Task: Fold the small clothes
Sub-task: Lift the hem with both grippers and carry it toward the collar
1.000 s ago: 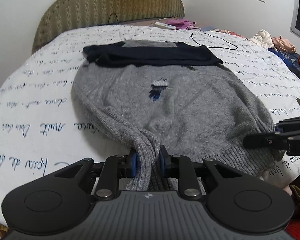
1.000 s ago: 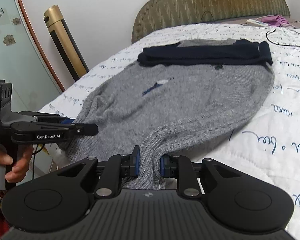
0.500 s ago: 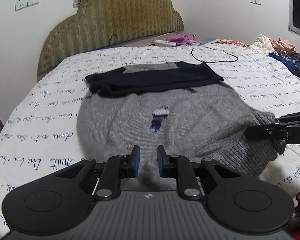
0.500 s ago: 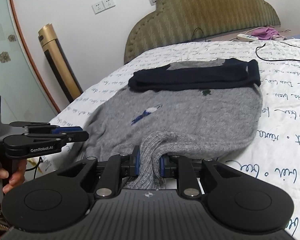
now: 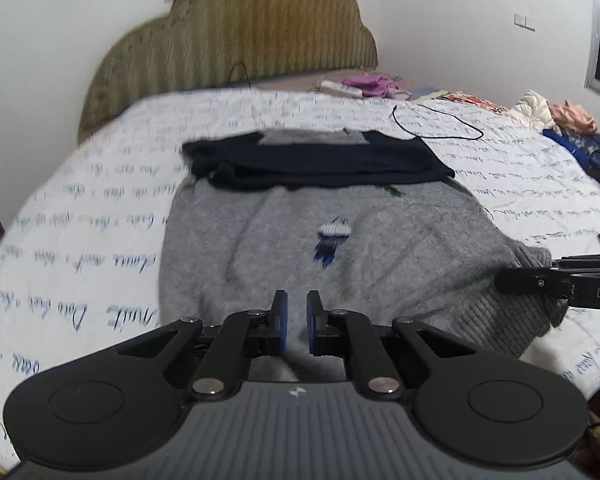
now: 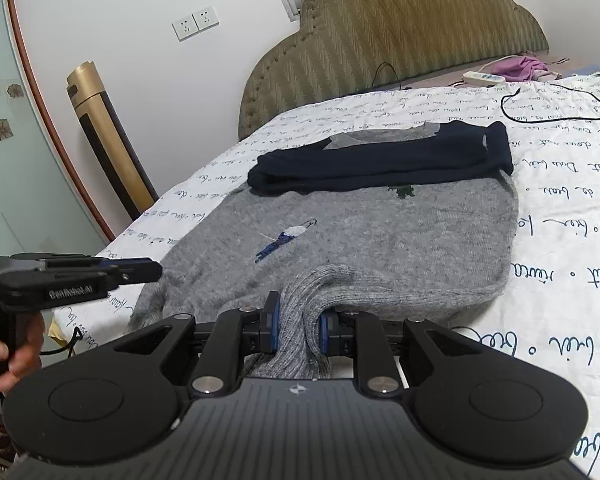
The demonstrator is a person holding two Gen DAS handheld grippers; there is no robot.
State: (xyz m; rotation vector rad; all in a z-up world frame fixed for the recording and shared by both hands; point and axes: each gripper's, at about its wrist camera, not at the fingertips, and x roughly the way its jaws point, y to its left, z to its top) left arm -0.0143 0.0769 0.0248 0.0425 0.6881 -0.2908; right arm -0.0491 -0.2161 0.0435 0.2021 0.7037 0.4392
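A grey knit sweater [image 5: 340, 248] with dark navy sleeves folded across its top [image 5: 320, 160] lies flat on the bed; it also shows in the right wrist view [image 6: 380, 236]. My left gripper [image 5: 295, 324] hovers over the sweater's near hem with a small gap between its blue pads and no cloth between them. My right gripper [image 6: 298, 328] is shut on the ribbed hem corner [image 6: 300, 312] and holds it bunched up. The right gripper's fingers [image 5: 540, 280] show at the right in the left wrist view, and the left gripper [image 6: 140, 272] at the left in the right wrist view.
The white quilt with blue handwriting print [image 5: 100, 216] covers the bed. A padded headboard [image 5: 236, 40], a black cable [image 5: 440, 124], a power strip and purple cloth [image 5: 368, 84] sit at the far end. A pile of clothes [image 5: 572, 128] lies at the right. A gold floor unit [image 6: 108, 140] stands by the wall.
My left gripper has let go of the hem it held and has risen above the sweater. My right gripper has kept its hold and lifted slightly.
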